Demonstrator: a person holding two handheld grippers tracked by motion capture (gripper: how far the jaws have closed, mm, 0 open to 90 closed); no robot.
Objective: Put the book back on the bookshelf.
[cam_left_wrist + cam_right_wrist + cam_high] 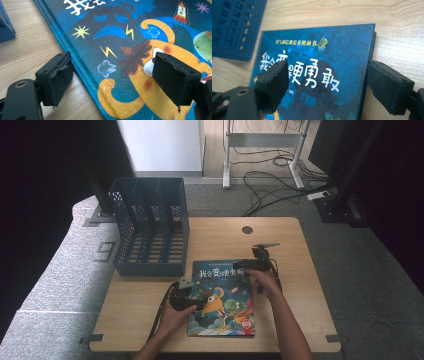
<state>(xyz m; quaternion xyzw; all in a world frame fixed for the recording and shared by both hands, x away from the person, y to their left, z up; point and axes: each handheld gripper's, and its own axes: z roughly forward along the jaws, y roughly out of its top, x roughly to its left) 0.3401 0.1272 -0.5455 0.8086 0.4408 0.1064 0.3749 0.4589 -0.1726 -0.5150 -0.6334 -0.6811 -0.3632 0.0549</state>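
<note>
Book: a blue picture book (222,297) lies flat on the wooden table (300,285), cover up, near the person's edge, just in front of the blue file rack (150,225).
Cover: white Chinese title across the top, an orange cartoon creature (155,82) and a green one below it.
Left gripper: the left gripper (186,296) is down at the book's left edge; in the left gripper view (112,82) its jaws stand wide, one over bare wood, the other over the cover, straddling the spine edge with nothing pinched.
Right gripper: the right gripper (250,266) sits at the book's top right corner; in the right gripper view (325,82) its jaws are also spread wide, one above the title, the other out past the book's right edge over the table, not pressing on anything.
Contact: can't tell from here whether either set of tips touches the cover.
Rack: the rack stands at the table's far left corner, slots open, well apart from both grippers.
</note>
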